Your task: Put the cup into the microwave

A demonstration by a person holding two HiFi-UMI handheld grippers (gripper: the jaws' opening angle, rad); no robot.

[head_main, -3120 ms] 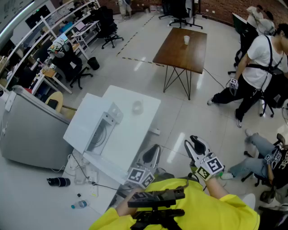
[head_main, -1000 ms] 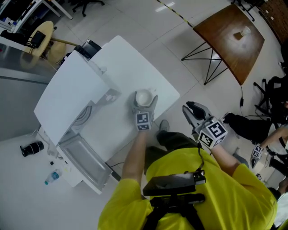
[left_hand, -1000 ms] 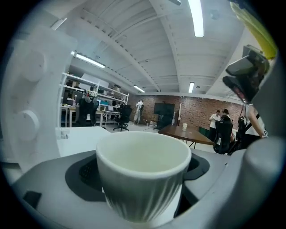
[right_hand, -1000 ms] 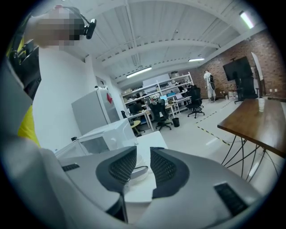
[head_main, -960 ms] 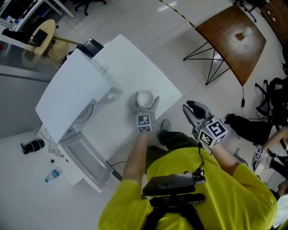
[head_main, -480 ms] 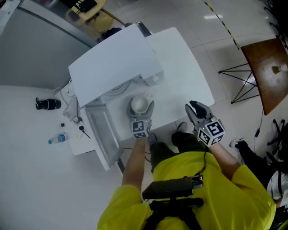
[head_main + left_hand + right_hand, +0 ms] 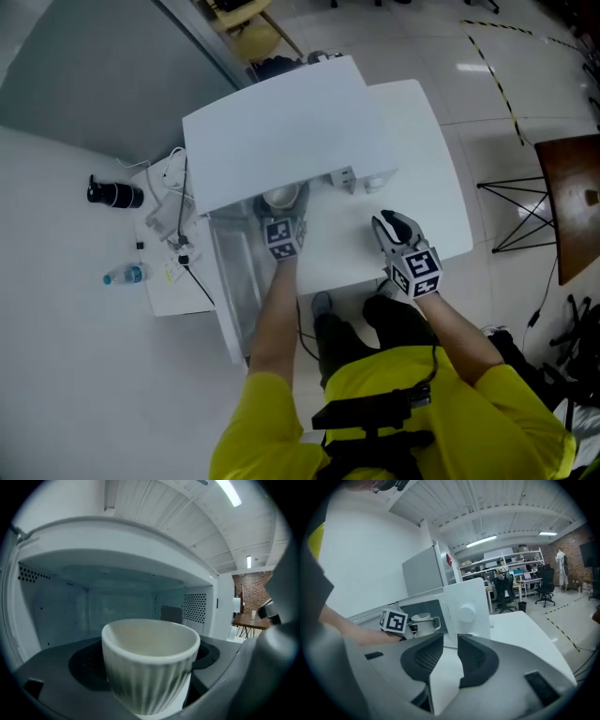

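Observation:
A white ribbed cup (image 7: 149,663) sits between the jaws of my left gripper (image 7: 150,688), which is shut on it. The open cavity of the white microwave (image 7: 117,599) fills the left gripper view just beyond the cup, with the dark turntable recess under it. In the head view the cup (image 7: 279,196) and left gripper (image 7: 280,204) are at the mouth of the microwave (image 7: 281,131), above its folded-down door (image 7: 230,281). My right gripper (image 7: 393,228) hovers over the white table to the right, its jaws a little apart with nothing between them. From the right gripper (image 7: 450,656) view the cup (image 7: 423,623) shows at the opening.
The microwave stands on a white table (image 7: 427,178). On the floor to the left lie a black cylinder (image 7: 112,194), a small water bottle (image 7: 124,276) and cables (image 7: 173,230). A brown table (image 7: 577,202) is at the right edge. The microwave's knob (image 7: 466,613) faces the right gripper.
The left gripper has carried the cup from over the table to the microwave's open mouth. The right gripper has come lower over the table. The head view has swung round towards the microwave.

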